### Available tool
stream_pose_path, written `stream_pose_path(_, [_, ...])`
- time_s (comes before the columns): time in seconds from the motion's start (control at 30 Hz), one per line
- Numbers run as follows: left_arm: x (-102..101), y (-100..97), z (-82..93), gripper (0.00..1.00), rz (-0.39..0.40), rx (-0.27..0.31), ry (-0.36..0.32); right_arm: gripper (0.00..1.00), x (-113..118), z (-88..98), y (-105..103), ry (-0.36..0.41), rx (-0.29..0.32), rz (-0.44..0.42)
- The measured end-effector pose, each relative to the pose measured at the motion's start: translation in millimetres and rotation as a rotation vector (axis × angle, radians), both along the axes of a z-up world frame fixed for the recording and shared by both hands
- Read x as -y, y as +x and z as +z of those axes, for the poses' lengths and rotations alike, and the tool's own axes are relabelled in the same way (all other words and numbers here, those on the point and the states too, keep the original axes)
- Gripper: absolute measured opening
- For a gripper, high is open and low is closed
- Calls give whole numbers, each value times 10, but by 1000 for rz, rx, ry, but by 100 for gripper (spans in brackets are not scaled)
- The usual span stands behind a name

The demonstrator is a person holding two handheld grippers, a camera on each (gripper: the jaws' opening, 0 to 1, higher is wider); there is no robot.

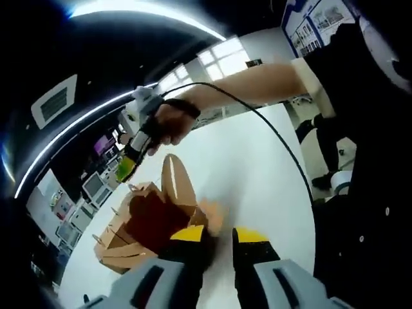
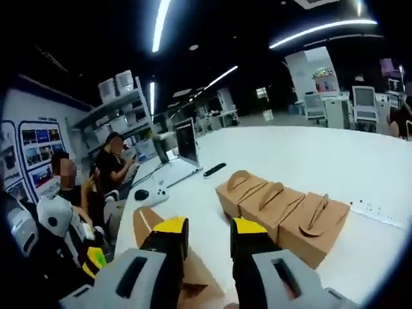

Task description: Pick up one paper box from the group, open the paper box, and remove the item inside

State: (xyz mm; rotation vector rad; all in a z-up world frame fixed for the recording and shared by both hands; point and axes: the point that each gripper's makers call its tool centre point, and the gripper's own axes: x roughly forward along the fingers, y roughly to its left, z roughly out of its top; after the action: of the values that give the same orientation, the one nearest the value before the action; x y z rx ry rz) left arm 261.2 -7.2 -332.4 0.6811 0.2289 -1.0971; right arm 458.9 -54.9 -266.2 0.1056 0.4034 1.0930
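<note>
Left gripper view | I see left hand-held gripper (image 1: 217,237) jaws narrowly parted, touching opened paper box (image 1: 151,219) flap | right hand-held gripper (image 2: 209,230) slightly open, over box flap on counter (image 2: 322,161)

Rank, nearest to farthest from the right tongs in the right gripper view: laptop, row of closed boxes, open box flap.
1. Open box flap, touching the right tongs, left side.
2. Row of closed boxes, ahead right.
3. Laptop, far ahead left.
</note>
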Motion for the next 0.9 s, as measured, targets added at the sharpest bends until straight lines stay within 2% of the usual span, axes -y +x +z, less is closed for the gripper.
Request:
stream_pose_path(0.2, [-100, -24, 188, 20, 33, 16, -64, 27, 157, 264, -257, 25, 92, -32])
stream_pose_path(0.3, [-193, -18, 254, 20, 63, 31, -86, 27, 242, 262, -476, -13, 147, -36])
stream_pose_path(0.4, [-285, -18, 280, 21, 87, 34, -103, 28, 346, 173, -740, -57, 184, -41])
stream_pose_path(0.5, [-412, -3, 270, 21, 124, 30, -122, 29, 432, 78, -967, -80, 195, -46])
stream_pose_path(0.57, [-492, 11, 242, 21, 151, 26, -129, 29, 515, -37, -1107, -128, 220, -55])
stream_pose_path(0.7, [-589, 42, 185, 21, 191, 12, -145, 29, 601, -263, -1384, -155, 222, -65])
stream_pose_path(0.77, [-610, 69, 159, 21, 207, 9, -147, 29, 641, -383, -1511, -172, 231, -79])
stream_pose_path(0.9, [-621, 120, 113, 21, 232, 8, -138, 28, 716, -567, -1627, -233, 283, -121])
